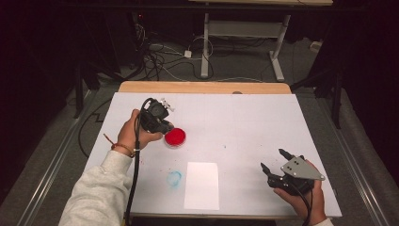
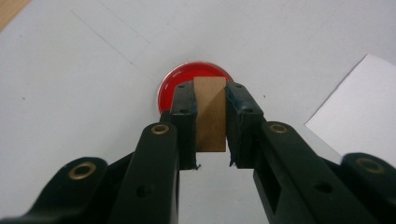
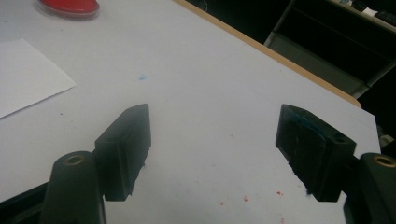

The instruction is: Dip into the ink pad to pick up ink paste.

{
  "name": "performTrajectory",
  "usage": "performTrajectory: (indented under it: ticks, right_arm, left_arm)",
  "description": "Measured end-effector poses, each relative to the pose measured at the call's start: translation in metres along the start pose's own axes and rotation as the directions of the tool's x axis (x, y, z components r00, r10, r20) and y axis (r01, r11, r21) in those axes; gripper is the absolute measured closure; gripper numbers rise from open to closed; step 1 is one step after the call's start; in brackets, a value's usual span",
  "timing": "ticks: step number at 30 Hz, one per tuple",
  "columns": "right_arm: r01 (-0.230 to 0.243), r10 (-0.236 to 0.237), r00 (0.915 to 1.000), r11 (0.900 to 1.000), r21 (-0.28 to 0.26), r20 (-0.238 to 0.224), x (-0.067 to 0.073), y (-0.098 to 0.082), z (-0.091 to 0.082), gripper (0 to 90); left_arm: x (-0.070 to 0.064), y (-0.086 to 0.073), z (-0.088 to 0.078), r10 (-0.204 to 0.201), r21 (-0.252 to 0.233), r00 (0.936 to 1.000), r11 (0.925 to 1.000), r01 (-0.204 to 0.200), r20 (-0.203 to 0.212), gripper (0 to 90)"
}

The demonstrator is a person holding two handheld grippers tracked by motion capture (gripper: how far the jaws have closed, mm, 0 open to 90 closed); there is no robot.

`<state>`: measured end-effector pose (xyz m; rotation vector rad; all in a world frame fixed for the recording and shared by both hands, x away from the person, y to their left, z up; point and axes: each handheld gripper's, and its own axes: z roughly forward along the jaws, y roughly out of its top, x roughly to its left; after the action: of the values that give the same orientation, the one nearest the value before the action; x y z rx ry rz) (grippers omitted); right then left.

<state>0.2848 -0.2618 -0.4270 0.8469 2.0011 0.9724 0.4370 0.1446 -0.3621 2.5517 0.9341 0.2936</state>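
White sheeting covers the table (image 1: 244, 122), with dark floor and cables behind it. Pinched between the jaws of the left gripper (image 2: 210, 95) is a small wooden block (image 2: 211, 114), held just above a round red dish (image 1: 175, 137) left of the table's middle. Nearer the front edge lie a white sheet of paper (image 1: 202, 184) and a blue smear (image 1: 174, 178). Well apart at the right, the right gripper (image 3: 212, 144) rests with jaws spread wide over bare sheeting.

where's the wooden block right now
The wooden block is clamped between the left gripper jaws, just above the red dish on the table's left side in the high view.
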Motion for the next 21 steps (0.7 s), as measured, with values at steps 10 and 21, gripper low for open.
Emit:
performTrajectory:
  ticks: [10,21]
  right_arm:
    - [0.013,-0.013,0.9998,1.000,0.011,-0.017,0.002,-0.001,0.002,27.3]
    - [0.020,-0.019,0.9995,1.000,0.014,-0.026,0.002,-0.002,0.002,27.2]
  left_arm:
    - [0.002,0.012,0.033,0.003,0.080,0.9994,0.9968,-0.006,0.033,74.1]
    - [0.005,0.009,0.064,-0.015,0.146,0.9987,0.9893,0.008,0.048,74.0]
